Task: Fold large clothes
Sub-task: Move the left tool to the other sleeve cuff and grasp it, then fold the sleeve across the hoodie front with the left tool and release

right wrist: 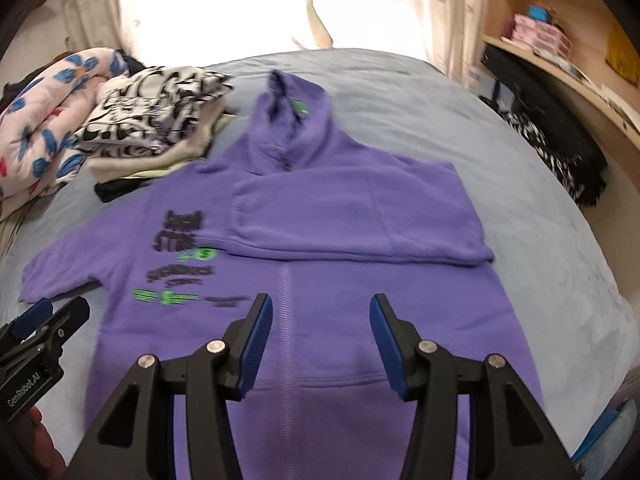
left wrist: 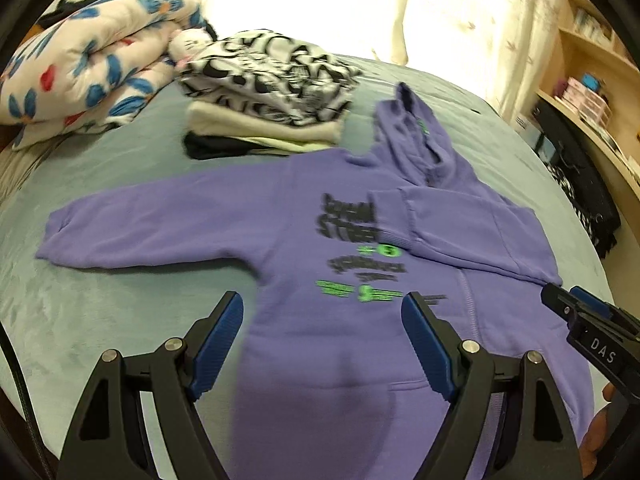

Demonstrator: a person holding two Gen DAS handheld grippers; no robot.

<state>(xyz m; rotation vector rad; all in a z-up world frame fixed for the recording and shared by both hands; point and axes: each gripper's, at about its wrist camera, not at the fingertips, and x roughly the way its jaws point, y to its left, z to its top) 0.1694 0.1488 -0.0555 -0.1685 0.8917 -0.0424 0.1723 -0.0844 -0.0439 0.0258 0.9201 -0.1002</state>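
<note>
Left wrist view: the left gripper (left wrist: 322, 320) stands wide and empty above the lower body of the purple hoodie (left wrist: 320, 232), which lies flat, print up, on the bed (left wrist: 80, 312). One sleeve (left wrist: 460, 220) is folded across the chest; the other sleeve (left wrist: 132, 232) lies extended. A stack of folded clothes (left wrist: 264, 108) sits just beyond the collar.

Right wrist view: the right gripper (right wrist: 320, 328) is at a moderate opening, empty, over the hoodie's centre seam (right wrist: 285, 320). The hood (right wrist: 292, 128) lies unfolded. Risk: gripping the hem through one layer only, or dragging the body, would likely displace the folded sleeve and skew the fold.
</note>
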